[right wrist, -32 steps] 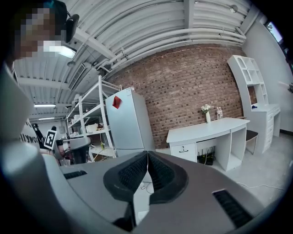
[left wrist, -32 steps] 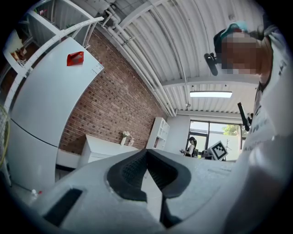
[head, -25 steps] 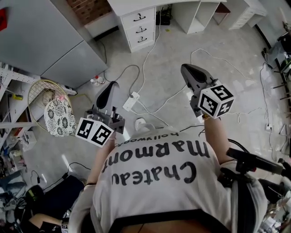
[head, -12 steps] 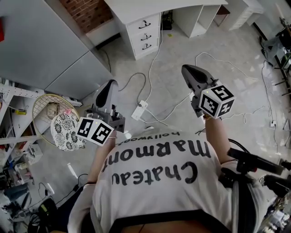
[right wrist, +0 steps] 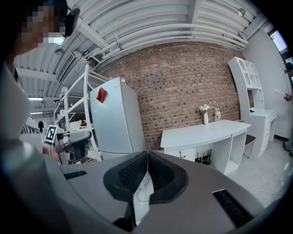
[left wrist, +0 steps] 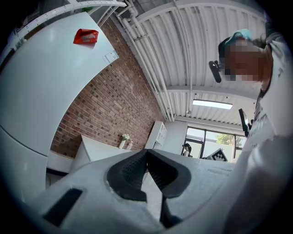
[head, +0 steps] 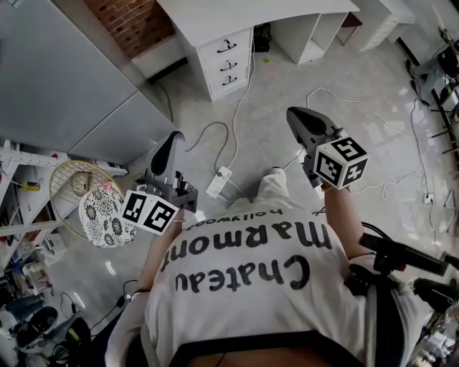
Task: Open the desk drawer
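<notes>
Closing in on the three-drawer stack (head: 228, 61) under the white bench (head: 244, 13), up at the top of the head view and still well apart from both grippers. Lower and larger in frame than a second ago, so walking toward it, with a trouser leg (head: 272, 188) now swung forward over the grey floor (head: 344, 79). No pull yet on any of the three, black handles untouched, everything shut. Passing the power strip (head: 219, 183) and its loose white cables (head: 237, 111), a possible snag underfoot. Carrying the left gripper (head: 173, 137) ahead with jaws pressed together on nothing; same for the right gripper (head: 292, 115), pads meeting, empty, aimed at the bench and its small vase (right wrist: 205, 118). Approach only so far; must part the jaws before reaching a handle.
</notes>
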### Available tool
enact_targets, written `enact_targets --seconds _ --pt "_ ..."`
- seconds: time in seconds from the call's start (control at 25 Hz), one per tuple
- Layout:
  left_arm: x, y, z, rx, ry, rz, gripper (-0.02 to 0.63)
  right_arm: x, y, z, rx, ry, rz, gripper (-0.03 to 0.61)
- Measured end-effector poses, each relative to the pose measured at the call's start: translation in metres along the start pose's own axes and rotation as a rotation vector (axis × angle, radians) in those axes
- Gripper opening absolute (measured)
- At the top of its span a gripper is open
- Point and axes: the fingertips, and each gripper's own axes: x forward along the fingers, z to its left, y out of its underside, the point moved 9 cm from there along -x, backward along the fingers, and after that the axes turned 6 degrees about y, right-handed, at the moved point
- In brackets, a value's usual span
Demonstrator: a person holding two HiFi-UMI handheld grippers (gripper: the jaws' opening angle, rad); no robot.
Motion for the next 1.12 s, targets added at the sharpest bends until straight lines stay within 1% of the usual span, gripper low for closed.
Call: enact_targets --seconds 0.08,0.2,0.32,0.48,0.76,0.96,1.04,1.12 --pt "0.016 0.001 0.001 0.007 0.007 -0.007 0.015 0.009 -0.003 -0.016 -0.001 -0.009 0.005 0.015" --pt "0.046 0.005 0.005 0.010 -0.009 -0.014 0.015 0.027 -0.012 -0.047 0.003 -0.036 0.011 0.015" --pt "0.081 0.014 0.006 0.005 -0.034 -0.018 0.015 0.046 -0.026 -0.083 0.015 -0.085 0.007 0.014" --pt "0.133 0.028 0.004 -0.005 -0.078 -0.046 0.015 0.070 -0.048 -0.132 -0.020 -0.146 -0.001 0.015" --pt "0.209 0.055 -0.002 -0.002 -0.135 -0.073 0.015 0.108 -0.062 -0.204 -0.056 -0.278 0.012 0.014" --pt "0.243 0.071 0.004 -0.033 -0.177 -0.080 0.015 0.136 -0.067 -0.236 -0.066 -0.358 0.023 0.014" --pt "0.251 0.074 0.008 -0.037 -0.193 -0.077 0.015 0.147 -0.065 -0.241 -0.075 -0.384 0.022 0.014" --pt "0.255 0.071 0.013 -0.040 -0.201 -0.105 0.015 0.155 -0.064 -0.241 -0.079 -0.416 0.021 0.014"
